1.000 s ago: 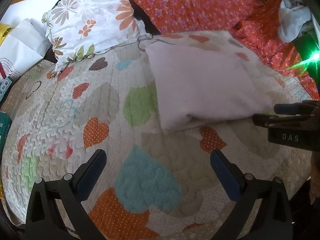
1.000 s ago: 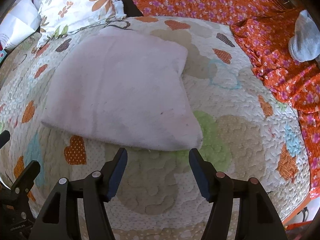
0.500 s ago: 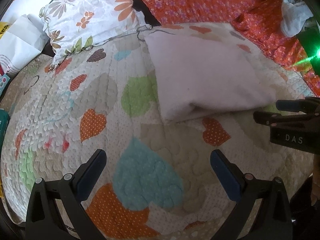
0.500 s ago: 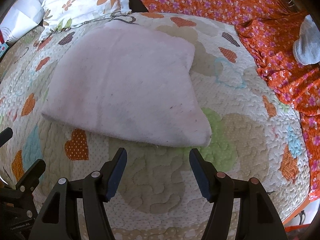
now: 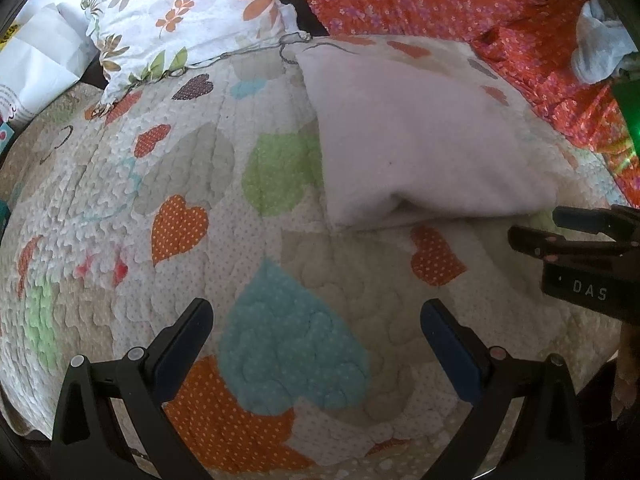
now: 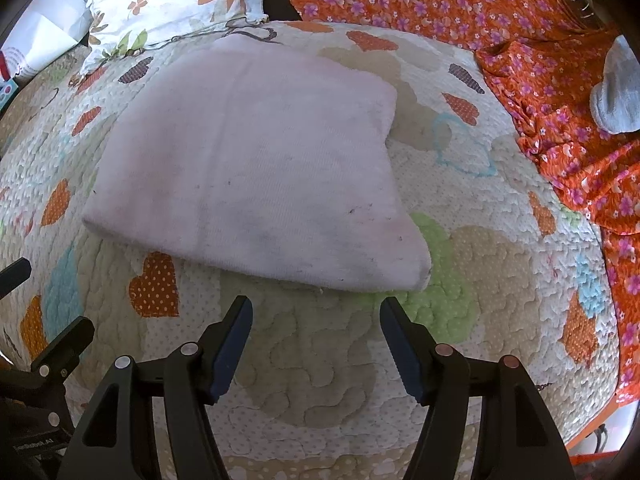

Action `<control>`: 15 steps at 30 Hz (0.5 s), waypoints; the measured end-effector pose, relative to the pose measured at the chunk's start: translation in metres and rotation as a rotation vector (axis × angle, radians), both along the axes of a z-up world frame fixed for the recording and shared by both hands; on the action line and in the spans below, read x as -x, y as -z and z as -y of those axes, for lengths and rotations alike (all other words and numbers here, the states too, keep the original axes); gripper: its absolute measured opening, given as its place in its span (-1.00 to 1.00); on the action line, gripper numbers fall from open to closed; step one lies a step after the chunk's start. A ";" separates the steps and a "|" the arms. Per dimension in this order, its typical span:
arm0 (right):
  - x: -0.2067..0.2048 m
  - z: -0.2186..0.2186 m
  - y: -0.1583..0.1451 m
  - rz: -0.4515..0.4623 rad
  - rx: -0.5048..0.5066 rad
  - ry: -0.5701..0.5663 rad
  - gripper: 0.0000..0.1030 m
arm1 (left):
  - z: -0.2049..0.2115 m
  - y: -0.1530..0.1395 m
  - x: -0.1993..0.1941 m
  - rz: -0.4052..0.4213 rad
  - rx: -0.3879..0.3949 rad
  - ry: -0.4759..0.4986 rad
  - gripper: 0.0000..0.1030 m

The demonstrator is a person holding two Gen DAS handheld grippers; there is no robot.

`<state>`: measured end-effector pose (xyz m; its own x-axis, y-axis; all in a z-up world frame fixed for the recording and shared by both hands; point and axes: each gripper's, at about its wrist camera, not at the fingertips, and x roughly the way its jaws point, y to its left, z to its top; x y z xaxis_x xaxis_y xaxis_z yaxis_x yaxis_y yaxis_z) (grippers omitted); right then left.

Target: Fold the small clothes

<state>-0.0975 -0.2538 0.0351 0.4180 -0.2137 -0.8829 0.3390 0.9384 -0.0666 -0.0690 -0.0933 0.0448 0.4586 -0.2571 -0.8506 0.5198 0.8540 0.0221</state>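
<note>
A pale pink folded garment lies flat on the heart-patterned quilt, its folded near edge facing me. In the left wrist view the same garment sits up and to the right. My right gripper hovers open just short of the garment's near edge, nothing between its fingers. My left gripper is open over bare quilt, to the left of the garment and short of its near left corner. The right gripper's side shows at the right edge of the left wrist view.
A floral pillow lies at the back left, with white paper bags beside it. Orange flowered cloth covers the back and right side, with a grey-white sock on it. The quilt's edge drops off at the lower right.
Both views have crept slightly closer to the garment, which sits a little lower in frame. Both grippers stay open and hold nothing.
</note>
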 end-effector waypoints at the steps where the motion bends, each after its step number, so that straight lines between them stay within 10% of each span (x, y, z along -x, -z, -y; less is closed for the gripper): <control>1: 0.000 0.000 0.000 0.000 0.000 0.000 0.37 | -0.001 0.000 -0.001 -0.004 0.001 -0.003 1.00; 15: 0.000 -0.007 0.002 -0.004 0.016 -0.020 0.39 | -0.003 0.000 -0.001 -0.030 0.035 -0.008 1.00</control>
